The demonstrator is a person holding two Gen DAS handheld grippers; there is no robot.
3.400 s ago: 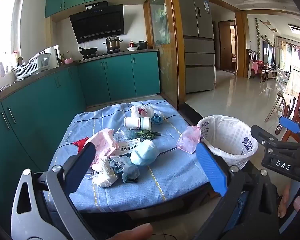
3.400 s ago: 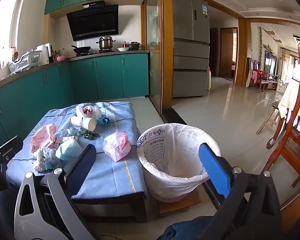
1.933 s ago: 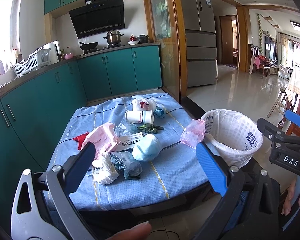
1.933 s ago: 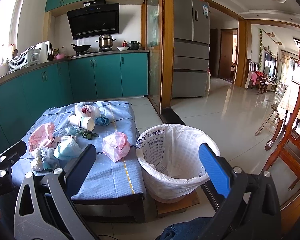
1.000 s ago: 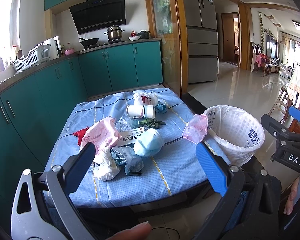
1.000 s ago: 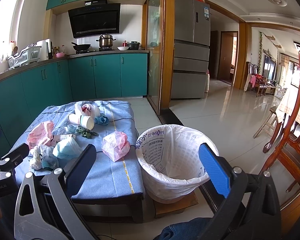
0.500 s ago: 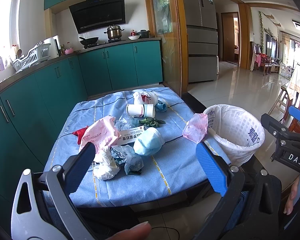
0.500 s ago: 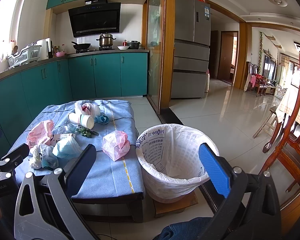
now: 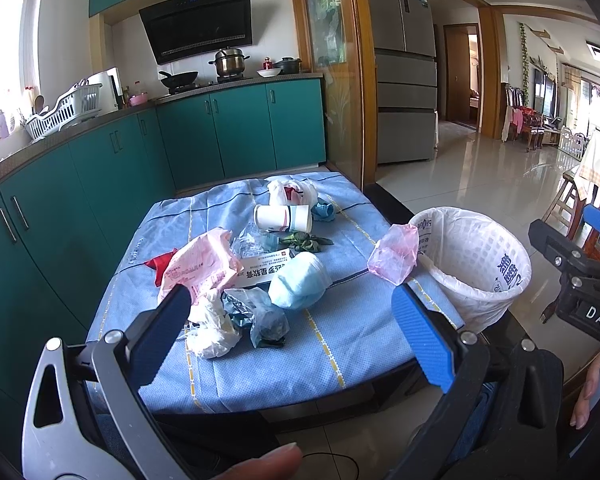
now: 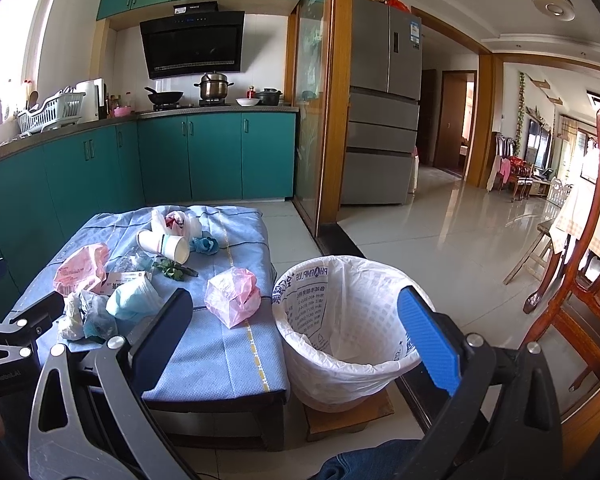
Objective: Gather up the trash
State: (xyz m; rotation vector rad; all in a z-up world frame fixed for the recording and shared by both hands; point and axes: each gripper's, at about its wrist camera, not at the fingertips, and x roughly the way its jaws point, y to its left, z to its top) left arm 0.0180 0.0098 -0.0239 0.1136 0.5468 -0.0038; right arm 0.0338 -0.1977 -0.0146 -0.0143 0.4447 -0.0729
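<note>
In a teal kitchen, trash is lying on a low table (image 9: 340,360). I'm holding both grippers wide and empty. The pink bag (image 10: 233,297) is sitting just beside the bin (image 10: 340,364), seemingly nearer my right gripper (image 10: 296,336) than my left gripper (image 9: 290,330).

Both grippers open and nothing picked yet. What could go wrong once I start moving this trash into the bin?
1. The crumpled bags and blue wad lie tangled in one heap; closing the left gripper there may drag neighbours along.
2. The pink bag sits near the table edge beside the bin; a nudge might drop it on the floor.
3. The paper cup lies on its side and may roll.
</note>
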